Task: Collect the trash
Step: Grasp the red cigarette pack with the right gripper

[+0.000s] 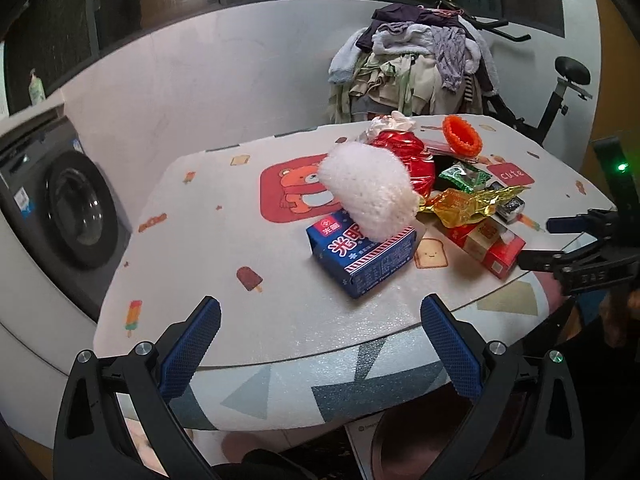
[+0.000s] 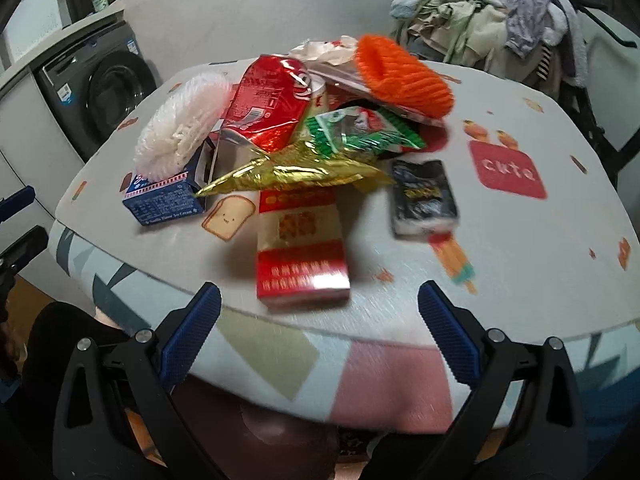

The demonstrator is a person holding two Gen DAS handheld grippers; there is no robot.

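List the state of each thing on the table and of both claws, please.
left claw: open, empty
right claw: open, empty
blue carton: lying flat, white foam net on top
red can: crushed
red box: lying flat, closed
gold wrapper: crumpled, resting on the red box
black packet: lying flat

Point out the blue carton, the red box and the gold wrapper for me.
blue carton [image 1: 362,262], left wrist view, on its printed top face.
red box [image 2: 301,256], right wrist view, on its upper face.
gold wrapper [image 2: 296,174], right wrist view, on its crinkled middle.

Dim indoor light, fisheye-bent edges, right view seemingly motion-blurred.
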